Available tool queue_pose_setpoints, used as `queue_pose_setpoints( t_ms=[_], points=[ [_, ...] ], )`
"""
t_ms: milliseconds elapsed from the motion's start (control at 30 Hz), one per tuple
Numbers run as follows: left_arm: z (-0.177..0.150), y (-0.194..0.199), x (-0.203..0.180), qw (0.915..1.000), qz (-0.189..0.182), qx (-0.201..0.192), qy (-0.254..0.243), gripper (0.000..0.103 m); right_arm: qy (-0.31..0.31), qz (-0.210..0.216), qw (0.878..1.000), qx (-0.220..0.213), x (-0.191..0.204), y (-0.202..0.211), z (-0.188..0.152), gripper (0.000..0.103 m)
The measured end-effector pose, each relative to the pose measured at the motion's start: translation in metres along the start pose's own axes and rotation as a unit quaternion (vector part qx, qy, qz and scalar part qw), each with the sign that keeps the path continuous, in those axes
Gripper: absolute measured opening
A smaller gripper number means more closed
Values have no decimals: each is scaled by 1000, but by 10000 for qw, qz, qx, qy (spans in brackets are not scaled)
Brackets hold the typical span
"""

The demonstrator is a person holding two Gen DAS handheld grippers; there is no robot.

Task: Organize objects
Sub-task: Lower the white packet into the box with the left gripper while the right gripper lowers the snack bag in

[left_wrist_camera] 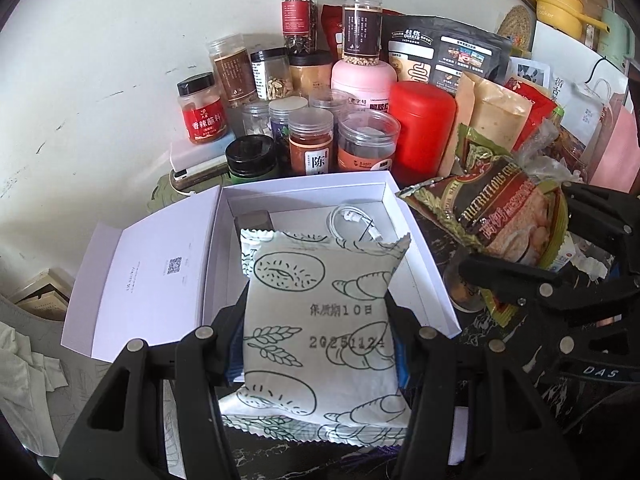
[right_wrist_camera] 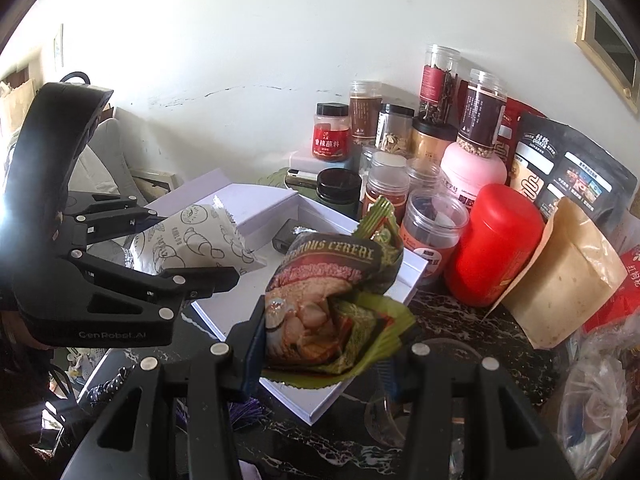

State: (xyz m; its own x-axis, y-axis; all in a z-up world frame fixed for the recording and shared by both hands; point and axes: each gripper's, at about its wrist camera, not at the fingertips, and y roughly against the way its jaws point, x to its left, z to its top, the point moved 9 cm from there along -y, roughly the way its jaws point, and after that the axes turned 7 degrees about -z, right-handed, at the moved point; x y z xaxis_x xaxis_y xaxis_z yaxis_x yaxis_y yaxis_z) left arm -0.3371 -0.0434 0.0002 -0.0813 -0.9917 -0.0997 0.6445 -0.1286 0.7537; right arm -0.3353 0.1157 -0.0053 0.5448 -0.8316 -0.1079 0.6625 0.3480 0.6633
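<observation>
My left gripper (left_wrist_camera: 316, 308) is shut on a white bread packet (left_wrist_camera: 320, 320) printed with croissant drawings and holds it over an open white box (left_wrist_camera: 304, 188). To its right, my right gripper (left_wrist_camera: 548, 240) is shut on a green and brown cereal packet (left_wrist_camera: 508, 216). In the right wrist view the cereal packet (right_wrist_camera: 332, 292) sits crumpled between the fingers of the right gripper (right_wrist_camera: 324, 340), above the box's near corner (right_wrist_camera: 312, 404). The left gripper (right_wrist_camera: 192, 244) with the bread packet (right_wrist_camera: 200, 236) hangs at the left of it.
The box holds a white cable (left_wrist_camera: 352, 220) and a grey block (left_wrist_camera: 252, 220); its lid (left_wrist_camera: 148, 280) lies open to the left. Behind stand several spice jars (left_wrist_camera: 312, 140), a red canister (left_wrist_camera: 424, 128), a pink bottle (left_wrist_camera: 364, 80), a black oats bag (left_wrist_camera: 448, 52) and a kraft pouch (left_wrist_camera: 496, 116).
</observation>
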Motion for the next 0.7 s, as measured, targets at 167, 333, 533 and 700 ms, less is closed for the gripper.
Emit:
queue_pose_setpoints(
  t_ms=[167, 333, 533, 700],
  points=[
    [19, -11, 7, 9999, 55, -58, -108, 53, -20, -89, 10000, 14, -6, -13, 14, 47],
    [37, -23, 17, 9994, 185, -29, -282, 53, -24, -197, 9998, 3, -17, -27, 30, 47],
    [59, -34, 31, 9987, 338, -44, -380, 53, 39, -193, 9998, 46, -19, -43, 43, 47],
    [71, -48, 40, 9980, 445, 6, -459, 53, -23, -180, 9997, 159, -21, -62, 49, 47]
  ],
)
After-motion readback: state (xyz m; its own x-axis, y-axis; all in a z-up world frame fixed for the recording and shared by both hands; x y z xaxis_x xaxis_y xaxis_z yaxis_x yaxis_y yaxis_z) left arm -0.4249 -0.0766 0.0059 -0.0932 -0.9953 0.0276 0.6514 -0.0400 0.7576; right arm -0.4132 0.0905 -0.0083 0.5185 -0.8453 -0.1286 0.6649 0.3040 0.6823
